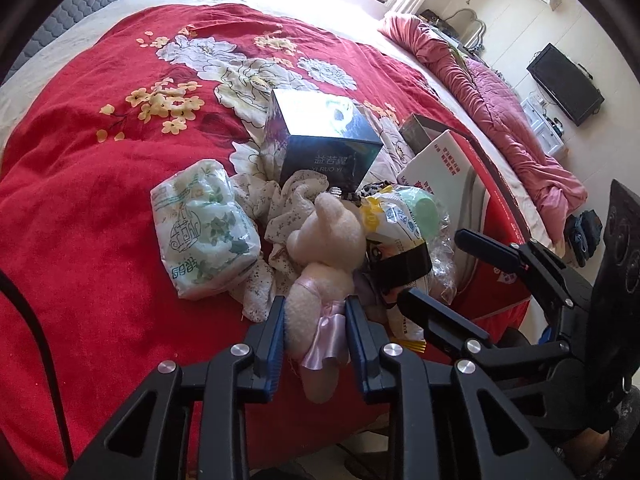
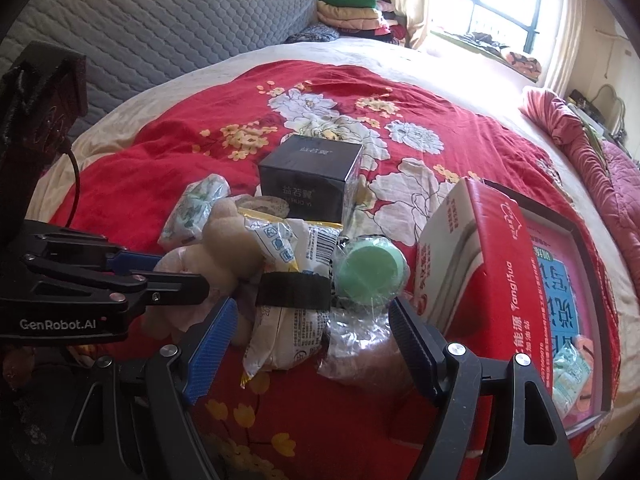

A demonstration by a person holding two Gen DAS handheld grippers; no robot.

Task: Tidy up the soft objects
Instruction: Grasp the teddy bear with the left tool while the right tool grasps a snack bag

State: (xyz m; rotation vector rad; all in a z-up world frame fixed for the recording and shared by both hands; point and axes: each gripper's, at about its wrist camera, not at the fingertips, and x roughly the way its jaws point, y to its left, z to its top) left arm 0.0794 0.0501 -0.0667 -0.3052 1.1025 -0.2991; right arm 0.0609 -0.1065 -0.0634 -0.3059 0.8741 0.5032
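Note:
A cream plush bear (image 1: 324,248) in a pink satin skirt lies on the red floral blanket (image 1: 100,184). My left gripper (image 1: 315,332) is shut on the bear's lower body. The bear also shows in the right wrist view (image 2: 228,240), with the left gripper (image 2: 176,276) on it. My right gripper (image 2: 312,332) is open, its fingers either side of a white snack bag (image 2: 288,328) with a black band and a green round sponge in clear wrap (image 2: 370,276). In the left wrist view the right gripper (image 1: 436,268) is beside the snack bag (image 1: 396,220). A green-printed tissue pack (image 1: 204,232) and a floral cloth (image 1: 280,216) lie by the bear.
A dark cube box (image 1: 320,136) stands behind the pile. An open red and white carton (image 2: 500,260) lies at the right, with a tissue pack (image 2: 570,376) inside. A pink quilt (image 1: 500,112) lies along the bed's right side. A grey headboard (image 2: 140,28) stands behind.

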